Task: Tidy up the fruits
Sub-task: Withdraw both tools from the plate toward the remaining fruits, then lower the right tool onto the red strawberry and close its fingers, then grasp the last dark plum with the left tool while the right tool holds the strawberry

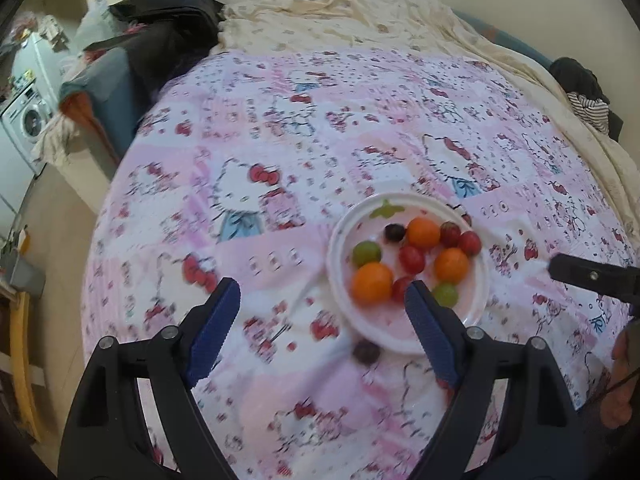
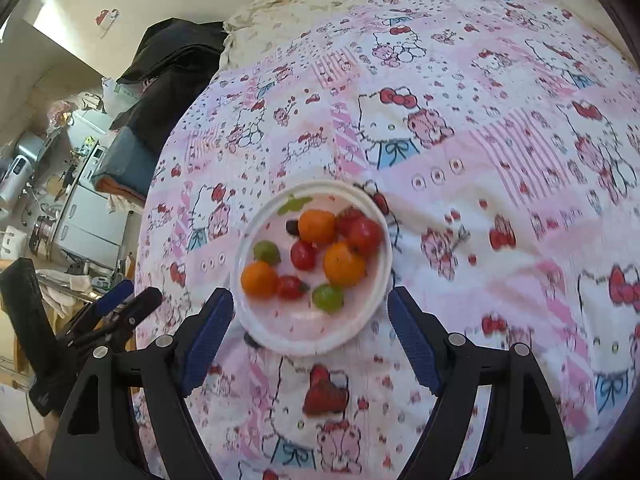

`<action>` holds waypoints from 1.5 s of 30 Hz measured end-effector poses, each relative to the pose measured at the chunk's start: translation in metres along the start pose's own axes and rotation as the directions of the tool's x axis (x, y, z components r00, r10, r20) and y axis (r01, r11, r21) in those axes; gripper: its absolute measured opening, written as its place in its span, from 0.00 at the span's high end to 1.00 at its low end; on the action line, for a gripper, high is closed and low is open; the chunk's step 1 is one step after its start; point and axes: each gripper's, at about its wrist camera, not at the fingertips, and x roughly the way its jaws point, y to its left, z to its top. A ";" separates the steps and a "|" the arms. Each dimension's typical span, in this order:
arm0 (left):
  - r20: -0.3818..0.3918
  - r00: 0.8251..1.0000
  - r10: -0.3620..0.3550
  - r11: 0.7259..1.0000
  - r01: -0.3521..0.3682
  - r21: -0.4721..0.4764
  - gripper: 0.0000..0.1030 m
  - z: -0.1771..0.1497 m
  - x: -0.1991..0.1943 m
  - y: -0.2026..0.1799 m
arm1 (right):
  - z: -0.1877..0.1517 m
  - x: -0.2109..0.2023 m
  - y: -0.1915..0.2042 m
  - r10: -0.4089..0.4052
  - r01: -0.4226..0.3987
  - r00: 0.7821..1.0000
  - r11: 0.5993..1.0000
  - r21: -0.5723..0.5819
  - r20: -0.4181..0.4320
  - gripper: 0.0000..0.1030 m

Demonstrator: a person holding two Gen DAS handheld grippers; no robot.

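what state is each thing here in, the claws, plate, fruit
left claw: open, empty, above the bedsheet
right claw: open, empty, above the plate's near rim
round white plate: flat on the bed, holding fruit
three orange round fruits: on the plate
two green grapes: on the plate
red cherry tomatoes: on the plate
dark grape: off the plate, on the pink patterned bedsheet
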 end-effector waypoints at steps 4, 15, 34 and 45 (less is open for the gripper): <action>-0.005 1.000 0.011 0.998 -0.011 -0.059 0.20 -0.019 -0.010 0.015 | -0.017 -0.008 0.000 0.010 -0.010 1.000 1.000 -0.008 -0.020 0.20; -0.046 0.999 -0.013 0.991 0.007 -0.132 0.20 -0.055 -0.018 0.026 | -0.060 0.028 0.006 -0.092 0.083 0.984 0.994 -0.067 -0.153 0.21; -0.057 0.997 -0.046 0.986 0.036 -0.165 0.20 -0.058 -0.020 0.033 | -0.086 0.101 0.002 -0.135 0.150 0.947 0.988 0.031 -0.291 0.66; -0.063 0.995 -0.078 0.974 0.063 -0.218 0.20 -0.053 -0.010 0.041 | -0.074 0.058 -0.006 -0.007 0.031 0.980 0.993 0.117 -0.200 0.66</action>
